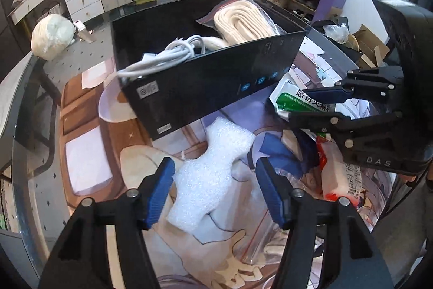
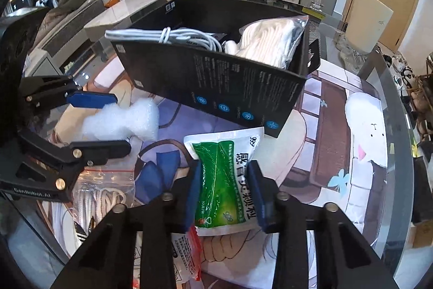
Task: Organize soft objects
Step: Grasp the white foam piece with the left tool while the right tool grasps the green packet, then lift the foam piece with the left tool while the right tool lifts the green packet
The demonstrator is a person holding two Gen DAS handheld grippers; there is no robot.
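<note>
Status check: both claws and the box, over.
Right claw shut on green pouch. Left claw open around foam. Box ahead, unobstructed.

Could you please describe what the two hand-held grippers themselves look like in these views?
Both are black, angular plastic frames with triangular cut-outs and silver pivot pins. The left hand-held gripper has ribbed blue pads and white lettering "Genrobot.AI" on its side in the right wrist view. The right hand-held gripper has matching blue pads and "DAS" lettering, seen in the left wrist view. No cables or sleeves are visible.
</note>
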